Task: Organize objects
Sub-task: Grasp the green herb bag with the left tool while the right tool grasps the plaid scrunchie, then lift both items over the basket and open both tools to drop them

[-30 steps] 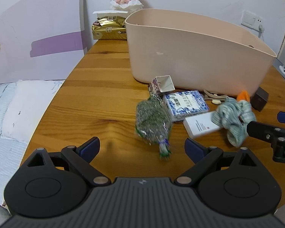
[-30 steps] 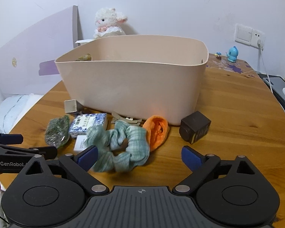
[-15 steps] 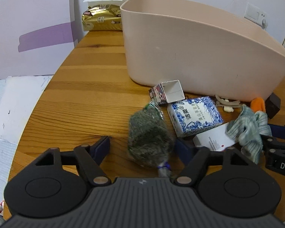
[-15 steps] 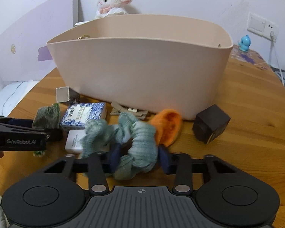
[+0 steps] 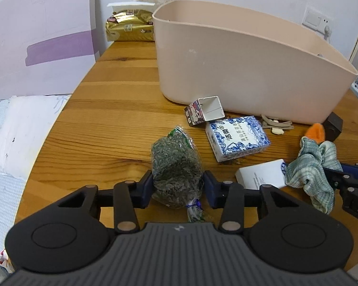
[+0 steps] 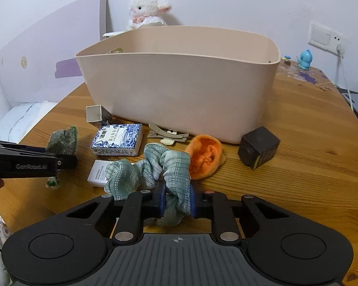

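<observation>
Left gripper (image 5: 178, 186): jaws closed on a clear bag of dried green herbs (image 5: 176, 166), the blue pads pressing its two sides near the tied end. The bag rests on the wooden counter (image 5: 112, 119).

Right gripper (image 6: 177, 201): jaws clamped on a green plaid scrunchie (image 6: 155, 166), one fold pinched between the pads. The rest of the scrunchie lies on the counter, touching an orange fabric piece (image 6: 206, 158) on its right and overlapping a white box (image 6: 98, 172) on its left.

Just beyond: a blue-and-white patterned box (image 6: 118, 139), a beige hair clip (image 6: 167, 133) and a small open-ended carton (image 5: 204, 110) lying on its side. A dark cube (image 6: 259, 146) sits apart, to the right.

Behind all of these stands a large beige plastic bin (image 6: 179, 95). A gold packet (image 5: 128, 27) and a plush lamb (image 6: 146, 10) sit at the counter's far edge.
</observation>
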### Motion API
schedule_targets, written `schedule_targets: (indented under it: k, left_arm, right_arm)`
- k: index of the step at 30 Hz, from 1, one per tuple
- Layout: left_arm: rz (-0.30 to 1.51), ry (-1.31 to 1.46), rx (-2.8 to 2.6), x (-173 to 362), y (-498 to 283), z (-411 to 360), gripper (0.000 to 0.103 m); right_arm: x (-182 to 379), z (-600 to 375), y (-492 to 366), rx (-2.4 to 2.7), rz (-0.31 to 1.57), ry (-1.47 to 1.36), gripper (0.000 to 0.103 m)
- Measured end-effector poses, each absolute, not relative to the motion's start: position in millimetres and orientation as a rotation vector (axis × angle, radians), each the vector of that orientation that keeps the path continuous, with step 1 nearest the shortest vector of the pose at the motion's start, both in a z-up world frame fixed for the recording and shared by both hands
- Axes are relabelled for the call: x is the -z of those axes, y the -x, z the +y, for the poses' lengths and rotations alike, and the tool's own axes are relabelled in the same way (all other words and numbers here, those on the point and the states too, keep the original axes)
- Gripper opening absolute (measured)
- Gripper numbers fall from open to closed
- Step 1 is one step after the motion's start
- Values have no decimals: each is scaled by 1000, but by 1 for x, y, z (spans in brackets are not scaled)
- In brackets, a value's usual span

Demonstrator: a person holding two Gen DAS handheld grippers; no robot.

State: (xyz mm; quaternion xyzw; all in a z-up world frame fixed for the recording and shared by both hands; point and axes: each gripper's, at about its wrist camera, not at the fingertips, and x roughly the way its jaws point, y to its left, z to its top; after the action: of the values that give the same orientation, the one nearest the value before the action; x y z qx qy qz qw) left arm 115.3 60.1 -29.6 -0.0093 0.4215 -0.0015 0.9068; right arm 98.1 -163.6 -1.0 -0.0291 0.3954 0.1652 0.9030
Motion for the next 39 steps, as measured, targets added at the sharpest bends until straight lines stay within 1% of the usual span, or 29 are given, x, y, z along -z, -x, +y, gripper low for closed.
schedule_targets:
  k: [9, 15, 20, 26, 31, 35, 39]
  left_arm:
    - [783, 15, -6, -3, -83, 56, 46]
    - [696, -10, 17, -34, -68, 40, 46]
    - [632, -36, 26, -59, -71, 26, 46]
    - [573, -42, 21, -81, -94, 17, 46]
    - [530, -51, 17, -93, -129, 9, 46]
    - [525, -74, 18, -94, -160, 1, 46]
    - [556, -102, 24, -85, -192, -7, 46]
  right_arm:
    - [-27, -177, -78, -344, 741, 39, 18]
    - [-60, -191, -73, -329, 638, 31, 18]
    - [-88, -202, -81, -319, 564, 5, 18]
    - [-115, -208, -101, -284, 474, -5, 18]
    - [-127, -214, -135, -264, 449, -28, 18]
    - [-127, -215, -164, -241, 444, -27, 18]
    - [-118, -213, -195, -228, 480, -19, 18]
